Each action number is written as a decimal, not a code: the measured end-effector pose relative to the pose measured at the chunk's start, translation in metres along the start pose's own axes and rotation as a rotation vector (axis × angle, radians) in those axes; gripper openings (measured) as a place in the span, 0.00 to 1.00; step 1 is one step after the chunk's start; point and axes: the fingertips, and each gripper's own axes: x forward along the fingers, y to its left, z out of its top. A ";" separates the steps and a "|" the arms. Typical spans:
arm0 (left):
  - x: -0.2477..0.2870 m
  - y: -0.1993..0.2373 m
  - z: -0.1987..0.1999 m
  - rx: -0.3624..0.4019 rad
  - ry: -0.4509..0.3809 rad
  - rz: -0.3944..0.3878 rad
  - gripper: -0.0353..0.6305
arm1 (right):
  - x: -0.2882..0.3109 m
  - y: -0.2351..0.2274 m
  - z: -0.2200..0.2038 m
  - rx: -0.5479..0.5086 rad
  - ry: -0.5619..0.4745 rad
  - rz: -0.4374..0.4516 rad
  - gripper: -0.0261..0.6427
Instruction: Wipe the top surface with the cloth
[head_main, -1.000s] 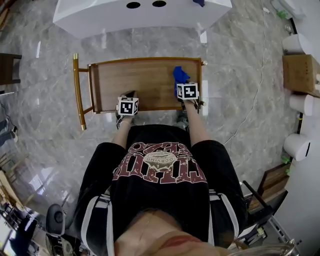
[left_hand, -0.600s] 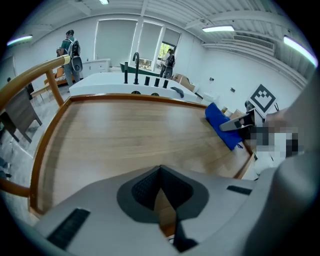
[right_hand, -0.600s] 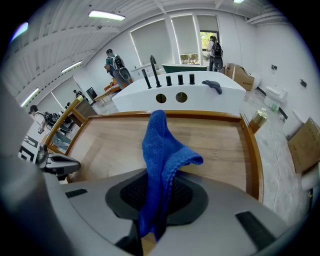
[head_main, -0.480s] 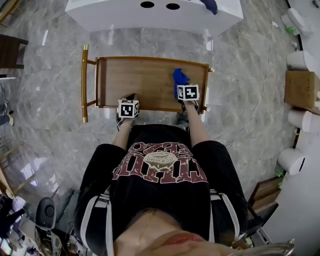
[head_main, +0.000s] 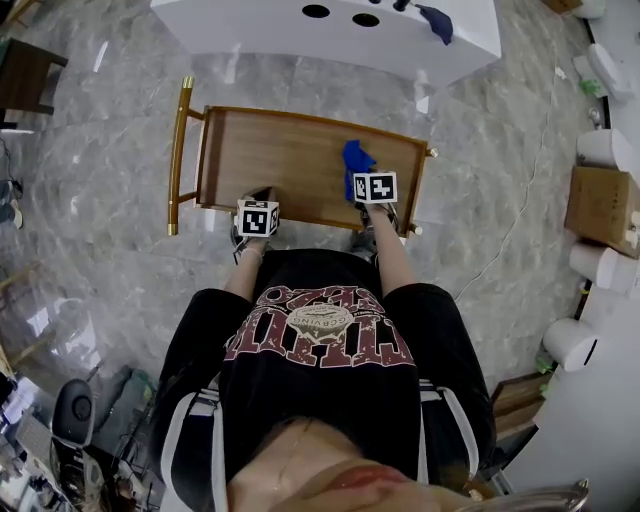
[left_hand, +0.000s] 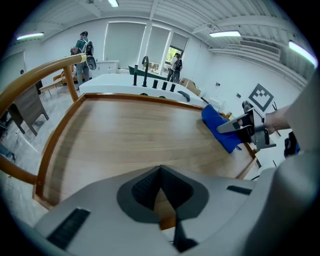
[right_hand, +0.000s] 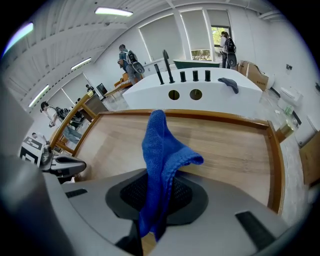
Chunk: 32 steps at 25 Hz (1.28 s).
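Though poised at the near edge of the wooden bench (head_main: 270, 160), left of centre in the head view, found left claw (left_hand: 160, 192) closed tip to tip on nothing; noted right claw (right_hand: 156, 197) clamped on the blue cloth (right_hand: 159, 145); observed cloth bunched, rising from the jaws at lower centre of the right gripper view; located it right of centre in the head view, over the bench's right end, inside the raised rim; cannot tell contact with the wood.

Left gripper (left_hand: 160, 170) closed empty; right gripper (right_hand: 156, 176) grips cloth (right_hand: 161, 142).
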 end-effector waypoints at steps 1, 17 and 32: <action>-0.001 0.001 0.000 0.002 -0.002 0.005 0.12 | 0.002 0.003 0.001 -0.005 0.005 0.014 0.16; -0.018 0.024 -0.015 -0.059 -0.032 0.070 0.12 | 0.035 0.068 0.025 -0.122 0.081 0.178 0.16; -0.030 0.045 -0.034 -0.110 -0.071 0.119 0.12 | 0.060 0.125 0.036 -0.241 0.144 0.269 0.16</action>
